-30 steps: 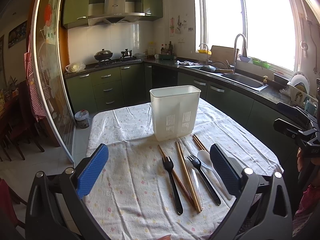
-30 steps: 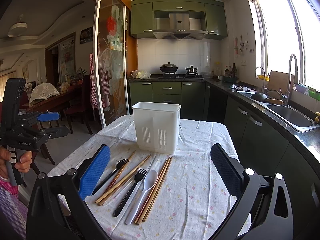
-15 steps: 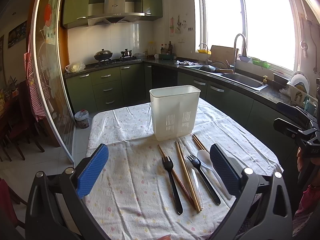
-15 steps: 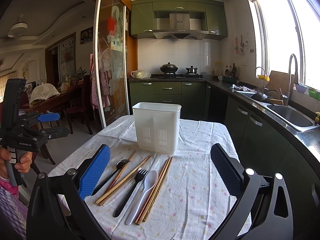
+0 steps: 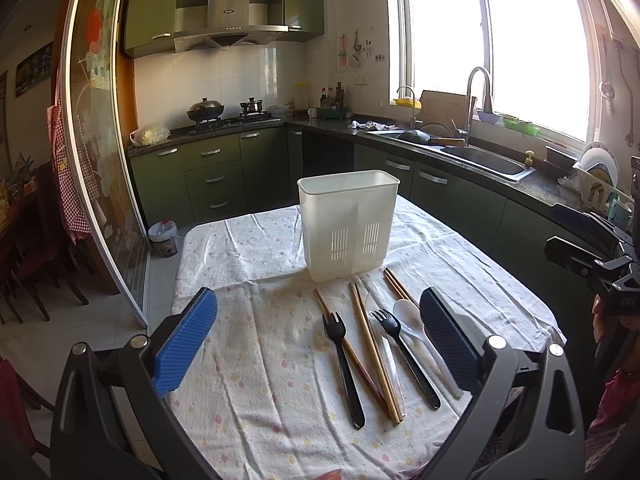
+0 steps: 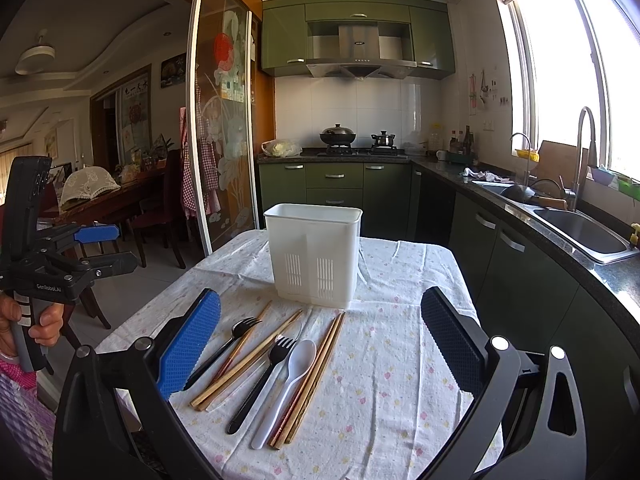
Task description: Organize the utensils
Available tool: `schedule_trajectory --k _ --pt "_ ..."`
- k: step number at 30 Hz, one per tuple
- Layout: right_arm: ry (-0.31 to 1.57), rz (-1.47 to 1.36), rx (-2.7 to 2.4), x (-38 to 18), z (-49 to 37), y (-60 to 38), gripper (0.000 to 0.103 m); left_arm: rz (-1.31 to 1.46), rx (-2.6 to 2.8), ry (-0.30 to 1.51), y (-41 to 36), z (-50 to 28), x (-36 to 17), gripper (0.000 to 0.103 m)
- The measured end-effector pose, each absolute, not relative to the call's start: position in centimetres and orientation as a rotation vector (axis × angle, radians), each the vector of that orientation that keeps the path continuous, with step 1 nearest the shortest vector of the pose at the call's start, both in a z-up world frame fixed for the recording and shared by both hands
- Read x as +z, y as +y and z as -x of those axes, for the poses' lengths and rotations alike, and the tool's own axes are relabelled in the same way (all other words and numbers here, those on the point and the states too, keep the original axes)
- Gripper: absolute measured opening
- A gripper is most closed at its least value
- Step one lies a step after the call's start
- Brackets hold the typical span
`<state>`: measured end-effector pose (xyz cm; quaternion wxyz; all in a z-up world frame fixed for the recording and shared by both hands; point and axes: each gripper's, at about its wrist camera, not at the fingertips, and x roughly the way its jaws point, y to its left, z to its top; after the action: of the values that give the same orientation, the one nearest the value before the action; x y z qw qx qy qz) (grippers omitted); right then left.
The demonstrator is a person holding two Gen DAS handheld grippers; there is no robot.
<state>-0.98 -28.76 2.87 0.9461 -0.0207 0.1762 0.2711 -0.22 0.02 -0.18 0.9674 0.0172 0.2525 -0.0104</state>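
A white slotted utensil holder stands upright on the cloth-covered table. In front of it lie two black forks, a white spoon and several wooden chopsticks. My left gripper hovers open above the near side of the table, with the utensils between and just inside its right finger. My right gripper is open too, and the utensils lie toward its blue left pad. Neither holds anything.
The table edge drops off to a tiled floor on the left. Green kitchen cabinets and a sink run along the right. A glass sliding door and dining chairs stand at left. A hand holds the other gripper.
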Motion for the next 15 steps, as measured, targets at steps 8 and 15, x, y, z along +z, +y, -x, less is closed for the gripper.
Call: schedule_trajectory --k 8,15 --pt "0.359 0.042 0.552 2.87 0.99 -28.76 0.099 0.028 -0.029 0.59 0.48 -0.68 -0.94 0.096" --pt "0.362 0.041 0.551 2.82 1.16 -28.59 0.099 0.035 -0.048 0.582 0.47 -0.55 -1.05 0.096"
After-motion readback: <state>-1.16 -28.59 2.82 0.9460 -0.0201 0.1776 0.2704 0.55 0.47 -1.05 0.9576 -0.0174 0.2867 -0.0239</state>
